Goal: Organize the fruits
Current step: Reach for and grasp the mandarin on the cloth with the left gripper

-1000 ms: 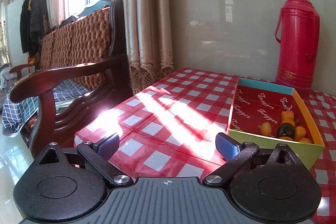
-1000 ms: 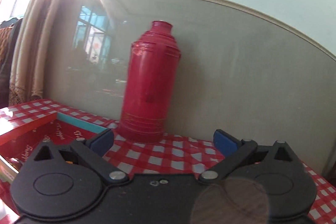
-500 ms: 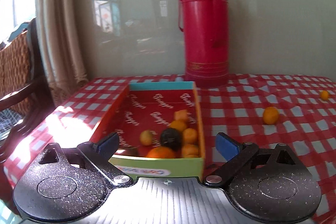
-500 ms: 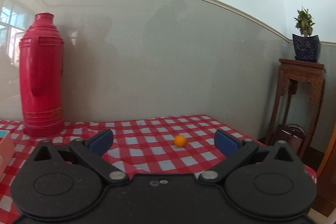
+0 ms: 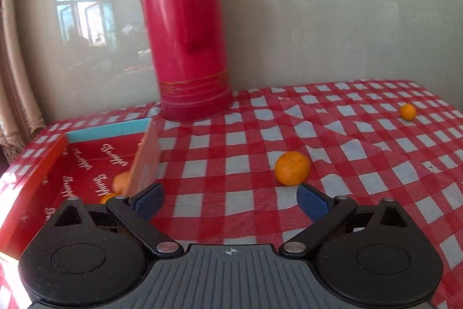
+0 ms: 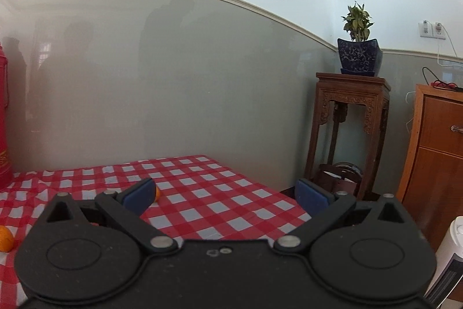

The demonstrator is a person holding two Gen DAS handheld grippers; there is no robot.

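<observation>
- Red box [image 5: 31, 178] at far left already has a few oranges in it.
- Left gripper [image 5: 230, 200], fingers wide apart and empty, hangs just short of the big orange [image 5: 292, 168]. It's round, so a sloppy squeeze probably rolls it away.
- Small orange [image 5: 407, 112] sits near the table edge.
- Right gripper [image 6: 224, 193] is spread too, empty.

On the red-and-white checked tablecloth [image 5: 361, 135], the tall red thermos flask [image 5: 188, 28] stands at twelve o'clock, the red cardboard box [image 5: 34, 170] at nine, the round orange tangerine [image 5: 292, 168] at two.
</observation>
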